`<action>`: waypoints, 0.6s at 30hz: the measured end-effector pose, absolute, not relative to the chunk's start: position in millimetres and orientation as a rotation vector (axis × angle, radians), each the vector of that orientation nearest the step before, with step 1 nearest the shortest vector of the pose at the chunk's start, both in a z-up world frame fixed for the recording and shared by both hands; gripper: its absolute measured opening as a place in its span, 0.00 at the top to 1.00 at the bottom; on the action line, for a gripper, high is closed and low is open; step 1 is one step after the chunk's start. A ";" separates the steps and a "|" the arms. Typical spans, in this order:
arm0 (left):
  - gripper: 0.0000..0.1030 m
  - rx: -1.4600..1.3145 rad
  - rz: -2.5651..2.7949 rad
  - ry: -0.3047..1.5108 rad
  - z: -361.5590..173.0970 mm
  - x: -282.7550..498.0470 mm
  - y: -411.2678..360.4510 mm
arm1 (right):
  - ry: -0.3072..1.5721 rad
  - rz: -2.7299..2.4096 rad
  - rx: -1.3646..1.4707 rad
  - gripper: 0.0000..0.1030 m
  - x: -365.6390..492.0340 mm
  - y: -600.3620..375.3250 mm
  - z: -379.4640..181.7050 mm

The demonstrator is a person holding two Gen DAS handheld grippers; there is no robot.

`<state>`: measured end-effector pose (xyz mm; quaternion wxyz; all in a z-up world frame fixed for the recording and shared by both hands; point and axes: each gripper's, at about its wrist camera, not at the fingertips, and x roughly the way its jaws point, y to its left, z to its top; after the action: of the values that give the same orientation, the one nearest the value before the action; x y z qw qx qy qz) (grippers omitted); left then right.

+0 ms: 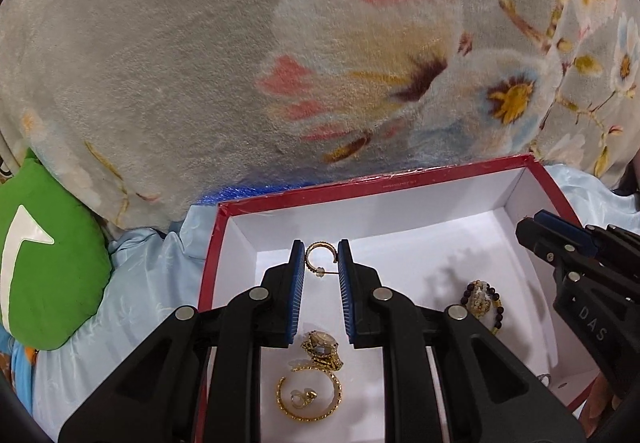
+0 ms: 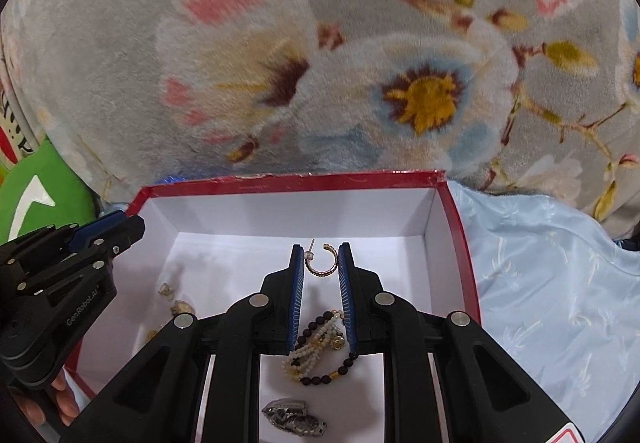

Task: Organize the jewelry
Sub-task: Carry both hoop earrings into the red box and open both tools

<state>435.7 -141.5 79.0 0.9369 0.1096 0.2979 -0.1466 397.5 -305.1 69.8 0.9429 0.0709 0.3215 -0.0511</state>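
Both grippers hang over the red box [image 1: 256, 200]. Left gripper [image 1: 322, 263] pinches a small gold hoop earring [image 1: 319, 254]. Right gripper [image 2: 321, 263] pinches its twin hoop earring [image 2: 321, 262].

Down in the box lie gold rings [image 1: 316, 375] on the left and a bead bracelet [image 2: 320, 347] on the right.

I think this is the put-away step. Next, each gripper should go low and let go softly.

One red box [image 2: 298, 179]. Inside it or held just above it: two small gold hoop earrings [image 1: 320, 257] [image 2: 322, 263], one large gold hoop [image 1: 310, 393], one gold ornate piece [image 1: 322, 349], one beaded bracelet [image 2: 320, 347], one silver watch [image 2: 294, 421]. Beside the box: one green cushion [image 1: 52, 263].
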 end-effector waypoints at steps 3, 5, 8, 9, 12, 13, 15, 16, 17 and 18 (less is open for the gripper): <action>0.84 0.221 -0.294 0.608 75.8 440.5 -142.2 | 0.658 -0.105 0.148 0.84 400.7 -306.5 67.0; 0.84 0.221 -0.285 0.608 73.7 443.4 -142.8 | 0.661 -0.109 0.145 0.84 403.0 -306.9 64.5; 0.84 0.220 -0.281 0.614 69.7 447.7 -144.4 | 0.673 -0.114 0.142 0.84 405.8 -307.2 62.2; 0.84 0.222 -0.278 0.614 68.3 449.0 -144.6 | 0.669 -0.113 0.143 0.84 405.9 -307.5 62.8; 0.84 0.226 -0.271 0.624 61.8 453.7 -145.6 | 0.676 -0.113 0.134 0.84 406.8 -306.4 62.1; 0.84 0.228 -0.267 0.629 60.1 455.0 -145.8 | 0.678 -0.110 0.130 0.84 406.9 -305.7 62.0; 0.83 0.229 -0.264 0.619 61.9 454.7 -145.7 | 0.678 -0.114 0.123 0.83 407.2 -304.6 61.9; 0.83 0.232 -0.261 0.608 62.7 453.4 -145.1 | 0.677 -0.115 0.123 0.83 407.2 -304.8 61.9; 0.83 0.237 -0.258 0.603 62.7 452.4 -145.8 | 0.676 -0.118 0.123 0.83 407.2 -304.7 62.0; 0.83 0.243 -0.258 0.604 62.2 451.9 -146.6 | 0.673 -0.122 0.122 0.83 407.1 -304.8 62.2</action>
<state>451.9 -146.6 62.2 0.9394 0.1192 0.2956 -0.1263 407.1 -304.8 62.2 0.9402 0.0597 0.3299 -0.0595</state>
